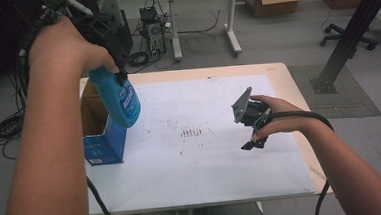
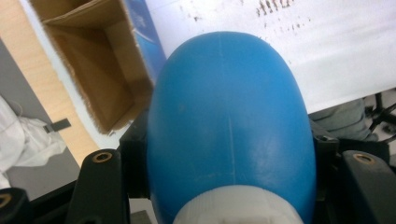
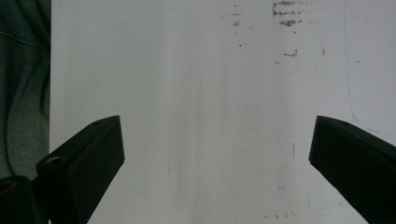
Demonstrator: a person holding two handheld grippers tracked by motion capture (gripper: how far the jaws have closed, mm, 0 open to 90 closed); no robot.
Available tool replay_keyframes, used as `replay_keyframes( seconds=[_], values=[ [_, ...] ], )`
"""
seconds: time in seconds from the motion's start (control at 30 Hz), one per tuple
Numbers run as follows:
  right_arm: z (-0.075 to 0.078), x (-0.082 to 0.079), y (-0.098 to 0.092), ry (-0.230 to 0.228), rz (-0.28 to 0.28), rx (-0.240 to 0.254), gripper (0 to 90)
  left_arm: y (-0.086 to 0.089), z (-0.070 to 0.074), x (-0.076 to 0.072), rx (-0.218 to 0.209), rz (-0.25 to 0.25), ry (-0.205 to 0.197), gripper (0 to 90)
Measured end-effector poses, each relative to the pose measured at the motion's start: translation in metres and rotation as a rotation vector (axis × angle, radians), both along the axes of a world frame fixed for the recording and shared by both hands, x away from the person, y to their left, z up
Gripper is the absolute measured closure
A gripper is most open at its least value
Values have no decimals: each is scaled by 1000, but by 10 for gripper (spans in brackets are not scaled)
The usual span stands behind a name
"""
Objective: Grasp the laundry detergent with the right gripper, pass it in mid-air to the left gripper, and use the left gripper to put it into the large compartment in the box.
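The right gripper [image 1: 254, 133] rests low over the white sheet [image 1: 202, 162] covering the worktop [image 1: 284, 76], its jaws spread wide with nothing between them. Farther left, the open cardboard box with blue printed sides [image 1: 100, 138] stands at the worktop's left edge. Above it, the left gripper [image 1: 119, 74] pinches the neck end of a blue plastic bottle with a white cap [image 1: 120, 99], held in the air, tilted, its base just above the box's rim.
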State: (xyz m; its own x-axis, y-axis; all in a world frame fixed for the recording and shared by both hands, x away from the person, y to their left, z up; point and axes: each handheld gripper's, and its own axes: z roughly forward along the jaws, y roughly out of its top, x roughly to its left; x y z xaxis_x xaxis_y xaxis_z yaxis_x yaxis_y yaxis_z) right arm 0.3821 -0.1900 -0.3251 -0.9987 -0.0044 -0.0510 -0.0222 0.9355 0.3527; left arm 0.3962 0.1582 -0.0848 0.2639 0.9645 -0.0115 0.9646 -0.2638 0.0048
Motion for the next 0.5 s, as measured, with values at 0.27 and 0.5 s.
replay_keyframes(
  seconds=[0.27,0.5],
  values=[
    [1,0,-3,3,-7,0,33,26,16,3,-10,105,-14,382],
    [0,0,-5,8,-14,3,34,48,21,6,17,183,-25,381]
  ],
)
